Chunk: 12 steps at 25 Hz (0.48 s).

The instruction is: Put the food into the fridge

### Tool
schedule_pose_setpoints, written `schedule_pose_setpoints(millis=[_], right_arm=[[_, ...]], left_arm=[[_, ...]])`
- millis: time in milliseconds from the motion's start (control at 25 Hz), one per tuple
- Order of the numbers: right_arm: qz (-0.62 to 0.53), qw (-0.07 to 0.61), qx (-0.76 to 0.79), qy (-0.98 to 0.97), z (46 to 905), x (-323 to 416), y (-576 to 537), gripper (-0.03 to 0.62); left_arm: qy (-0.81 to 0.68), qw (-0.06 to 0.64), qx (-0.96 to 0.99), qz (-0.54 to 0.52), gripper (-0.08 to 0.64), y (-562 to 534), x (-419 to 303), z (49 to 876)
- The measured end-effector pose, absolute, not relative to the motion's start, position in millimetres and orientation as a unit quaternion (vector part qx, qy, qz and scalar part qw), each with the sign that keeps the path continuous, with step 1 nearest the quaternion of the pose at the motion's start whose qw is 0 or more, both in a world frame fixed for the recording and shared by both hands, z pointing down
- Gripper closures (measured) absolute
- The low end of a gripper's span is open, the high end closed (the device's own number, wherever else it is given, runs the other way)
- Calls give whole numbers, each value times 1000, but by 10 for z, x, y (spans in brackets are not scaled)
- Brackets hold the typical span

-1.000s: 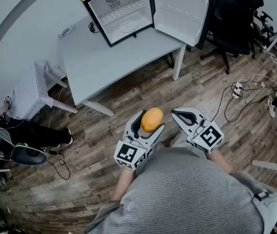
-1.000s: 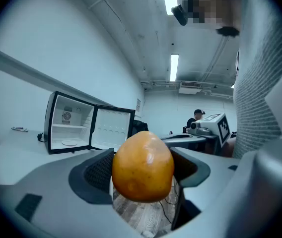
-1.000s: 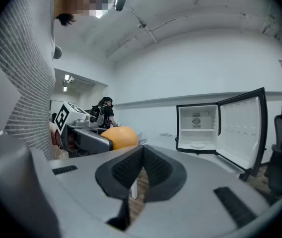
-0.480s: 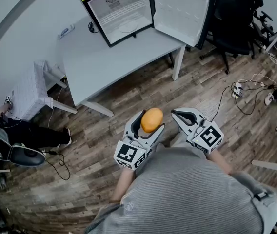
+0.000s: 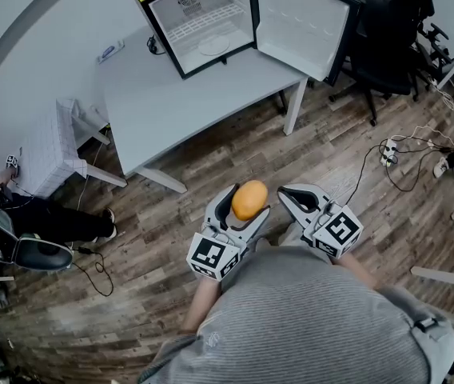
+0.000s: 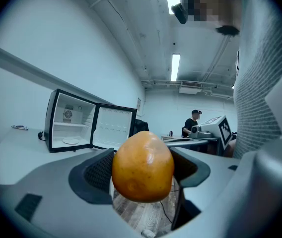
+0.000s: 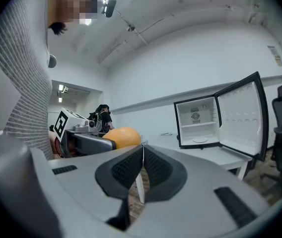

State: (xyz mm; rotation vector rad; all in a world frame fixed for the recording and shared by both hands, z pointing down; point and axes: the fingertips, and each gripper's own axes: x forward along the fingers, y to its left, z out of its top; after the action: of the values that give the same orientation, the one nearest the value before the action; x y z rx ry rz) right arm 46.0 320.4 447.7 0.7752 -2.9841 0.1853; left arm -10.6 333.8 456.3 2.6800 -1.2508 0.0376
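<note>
left claw (image 5: 248,202) grips orange fruit (image 6: 143,166) | right claw (image 7: 142,168) closed, empty | risk: smooth fruit may slip before reaching far-off open fridge (image 5: 201,21)

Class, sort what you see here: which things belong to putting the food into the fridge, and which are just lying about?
Belongs to the job:
- orange fruit, clamped in the left gripper
- open fridge on the table
- plate inside it

Just lying about:
- office chair
- cables on the floor
- small device at the table's far corner

Grey table (image 5: 171,98) on wood-plank floor (image 5: 291,158), black office chair (image 5: 387,30)
</note>
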Motion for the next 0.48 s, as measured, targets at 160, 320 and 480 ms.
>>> schedule_pose_setpoints(millis=[160, 320, 480], right_arm=[[60, 30, 257, -964, 4477, 413, 3154, 580], [74, 38, 266, -960, 4544, 420, 3064, 580], [92, 40, 277, -956, 4621, 434, 2857, 580]], left_arm=[[-425, 95, 900, 10, 206, 3317, -173, 4575], [-429, 107, 897, 8, 206, 3252, -227, 4633], [-429, 114, 896, 9, 206, 3085, -254, 4687]])
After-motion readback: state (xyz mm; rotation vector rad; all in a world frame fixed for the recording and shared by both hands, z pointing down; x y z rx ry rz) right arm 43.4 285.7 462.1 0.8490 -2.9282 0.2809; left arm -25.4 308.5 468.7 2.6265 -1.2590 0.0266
